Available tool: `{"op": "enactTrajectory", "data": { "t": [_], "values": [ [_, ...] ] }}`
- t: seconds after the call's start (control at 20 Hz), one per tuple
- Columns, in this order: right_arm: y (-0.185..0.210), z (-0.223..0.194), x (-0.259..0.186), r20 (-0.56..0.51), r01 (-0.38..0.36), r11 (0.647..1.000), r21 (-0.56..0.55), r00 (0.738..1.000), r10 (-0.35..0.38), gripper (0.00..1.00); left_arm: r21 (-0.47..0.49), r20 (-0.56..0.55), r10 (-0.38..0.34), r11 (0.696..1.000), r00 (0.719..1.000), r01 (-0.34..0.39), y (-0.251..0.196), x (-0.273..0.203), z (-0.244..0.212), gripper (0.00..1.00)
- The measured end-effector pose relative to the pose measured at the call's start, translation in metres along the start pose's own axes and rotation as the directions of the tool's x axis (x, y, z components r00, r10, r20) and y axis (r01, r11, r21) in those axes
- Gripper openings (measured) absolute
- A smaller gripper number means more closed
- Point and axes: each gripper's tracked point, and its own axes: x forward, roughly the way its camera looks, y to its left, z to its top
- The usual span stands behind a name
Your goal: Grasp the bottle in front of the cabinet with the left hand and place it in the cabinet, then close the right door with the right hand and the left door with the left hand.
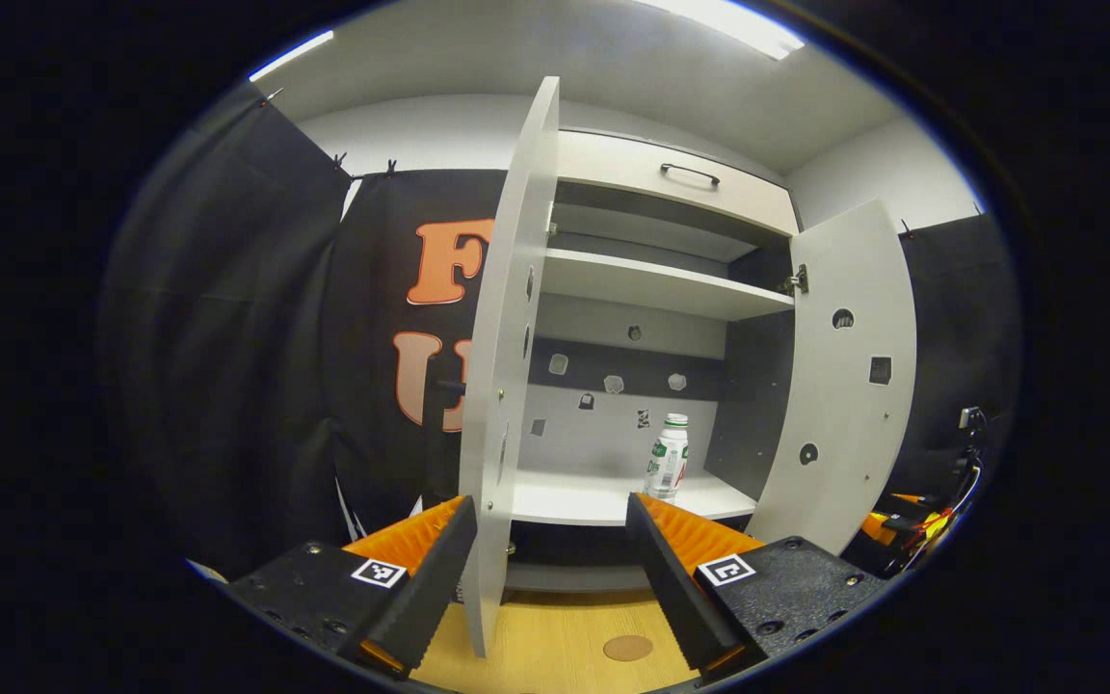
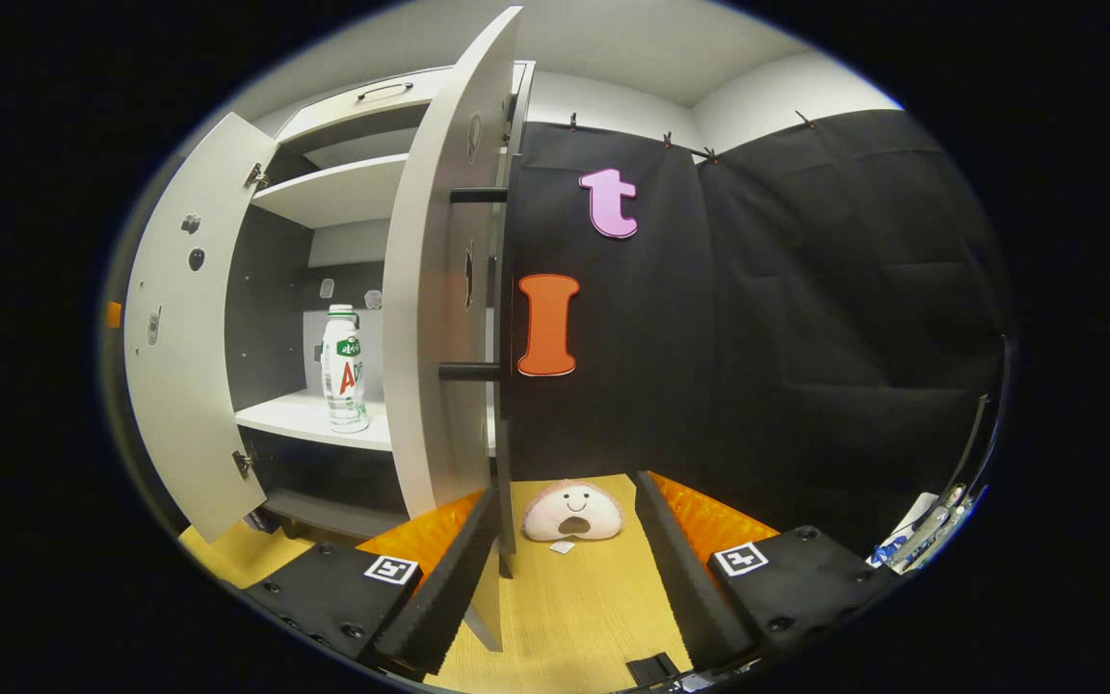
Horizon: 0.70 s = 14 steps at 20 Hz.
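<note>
Both claws we hold are spread wide and grip nothing. Our left claw [image 1: 550,535] faces the open cabinet [image 1: 671,183], with the left door's [image 1: 502,386] edge standing between its fingers. Our right claw [image 2: 565,540] sits by the right door's [image 2: 435,318] edge, a plush toy [image 2: 572,511] on the counter [image 2: 574,607] ahead. We see the bottle [image 1: 668,459] upright on the cabinet's lower shelf [image 1: 594,496].

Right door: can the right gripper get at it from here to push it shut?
Probably yes. The right gripper is open, with the right door edge-on just ahead beside its left finger, and nothing between them.
</note>
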Motion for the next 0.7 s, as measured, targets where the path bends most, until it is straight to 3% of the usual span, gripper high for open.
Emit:
{"op": "enactTrajectory", "data": {
  "t": [0.35, 0.7],
  "values": [
    [0.041, 0.002, -0.003, 0.001, -0.052, 0.999, 0.002, 0.999, 0.052, 0.95, 0.007, 0.008, -0.023, 1.000, 1.000, 0.022, -0.004, -0.002, 0.003, 0.95],
    [0.079, 0.005, -0.001, 0.008, -0.088, 0.996, -0.027, 0.996, 0.089, 0.95, 0.009, 0.015, 0.020, 1.000, 1.000, -0.020, 0.017, -0.014, 0.003, 0.95]
  ]
}}
